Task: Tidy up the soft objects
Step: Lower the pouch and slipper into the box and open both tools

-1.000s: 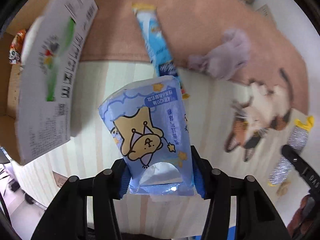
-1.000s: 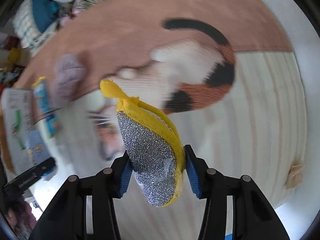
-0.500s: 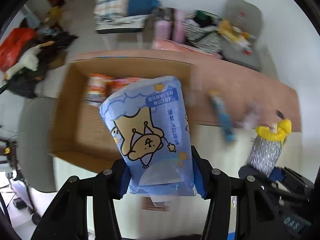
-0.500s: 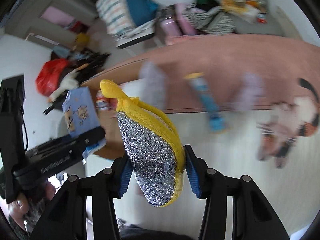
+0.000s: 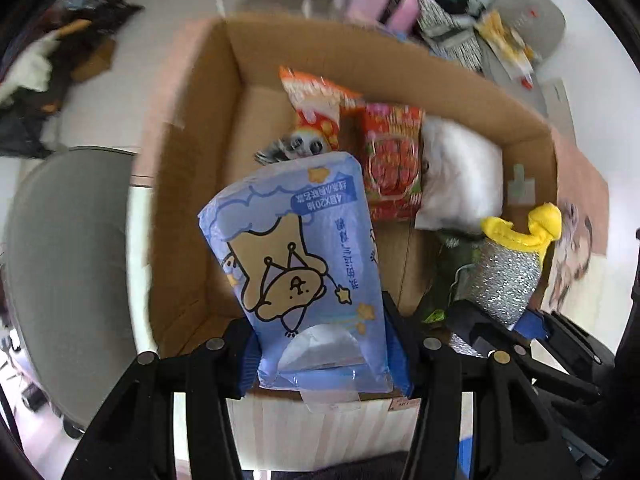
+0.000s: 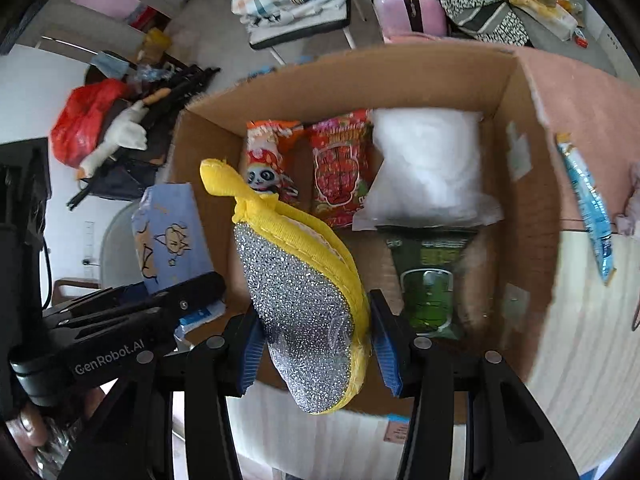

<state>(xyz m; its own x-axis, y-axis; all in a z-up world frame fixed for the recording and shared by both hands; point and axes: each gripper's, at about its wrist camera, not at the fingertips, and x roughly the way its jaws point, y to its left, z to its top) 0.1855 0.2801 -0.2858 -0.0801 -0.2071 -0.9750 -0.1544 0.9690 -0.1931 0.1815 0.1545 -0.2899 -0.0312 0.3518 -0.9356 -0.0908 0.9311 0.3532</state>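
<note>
My left gripper [image 5: 324, 356] is shut on a blue tissue pack [image 5: 296, 264] with a cartoon bear, held above the near edge of an open cardboard box [image 5: 192, 152]. My right gripper [image 6: 316, 344] is shut on a silver glitter scrubber with yellow trim [image 6: 304, 280], also over the box [image 6: 532, 184]. The scrubber shows in the left wrist view [image 5: 508, 276] and the tissue pack in the right wrist view [image 6: 168, 240]. Inside the box lie two red snack bags [image 6: 340, 164], a white bag [image 6: 428, 172] and a green packet [image 6: 428, 280].
A blue tube [image 6: 588, 208] lies on the pink mat [image 6: 592, 112] right of the box, beside a grey-purple soft thing [image 6: 632, 208]. A grey chair [image 5: 68, 272] stands left of the box. Bags and clutter [image 6: 460, 0] sit behind it on the floor.
Both grippers have swung left from the mat and the cat plush to the cardboard box, carrying the tissue pack and the scrubber, and now hang over its opening.
</note>
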